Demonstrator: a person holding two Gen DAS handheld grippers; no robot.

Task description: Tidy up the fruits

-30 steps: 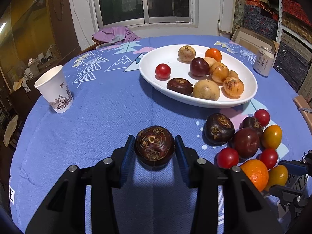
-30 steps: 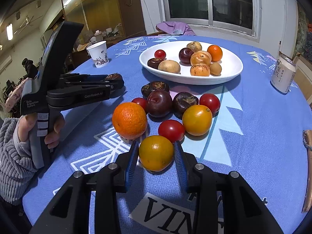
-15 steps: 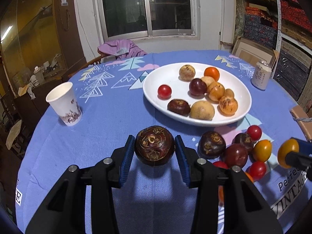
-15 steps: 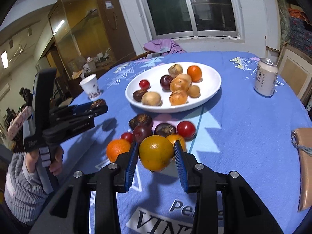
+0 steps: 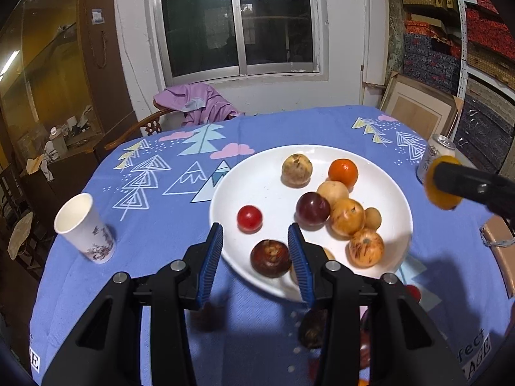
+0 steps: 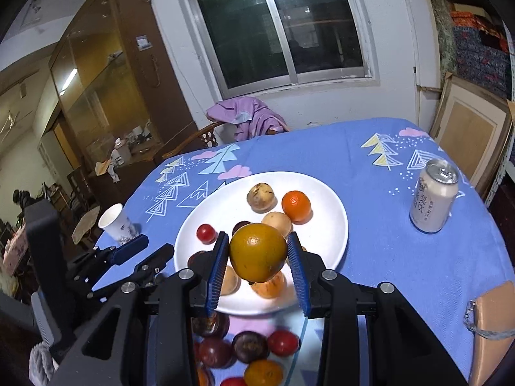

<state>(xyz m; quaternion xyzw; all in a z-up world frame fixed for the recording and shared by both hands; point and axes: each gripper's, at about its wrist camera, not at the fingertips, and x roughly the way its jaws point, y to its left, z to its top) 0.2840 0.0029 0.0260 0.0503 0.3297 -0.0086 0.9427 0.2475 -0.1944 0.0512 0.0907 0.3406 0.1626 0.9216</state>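
Two grippers in view, my left gripper (image 5: 255, 241) and my right gripper (image 6: 257, 238). The left fingers stand partly apart with nothing gripped; the right wrist view also shows them parted and bare. Through the gap between them I see the near rim of the white oval ceramic plate (image 5: 273, 173). A dark brown round fruit with a rough crown (image 5: 270, 257) lies on the plate just inside the right finger's pad, and I can't tell if it touches the pad. A small red tomato (image 5: 249, 218) sits on the plate just past the fingertips. Below the left finger, a blurred dark round fruit (image 5: 206, 317) is over the blue printed tablecloth (image 5: 161, 225); too smeared to tell if it is resting there. A white paper cup with a floral print (image 5: 85, 228) stands well off to the left of the left finger. The right fingers are clamped on a yellow-orange round citrus fruit (image 6: 258, 252), both blue ribbed pads pressing its sides. It is off the cloth, in front of the plate's near half. Under the right fingers, close to the camera, lies a loose cluster of dark purple, red and orange fruits (image 6: 249, 347) on the cloth. A pale drink can (image 6: 433, 199) stands well off to the right of the right finger.
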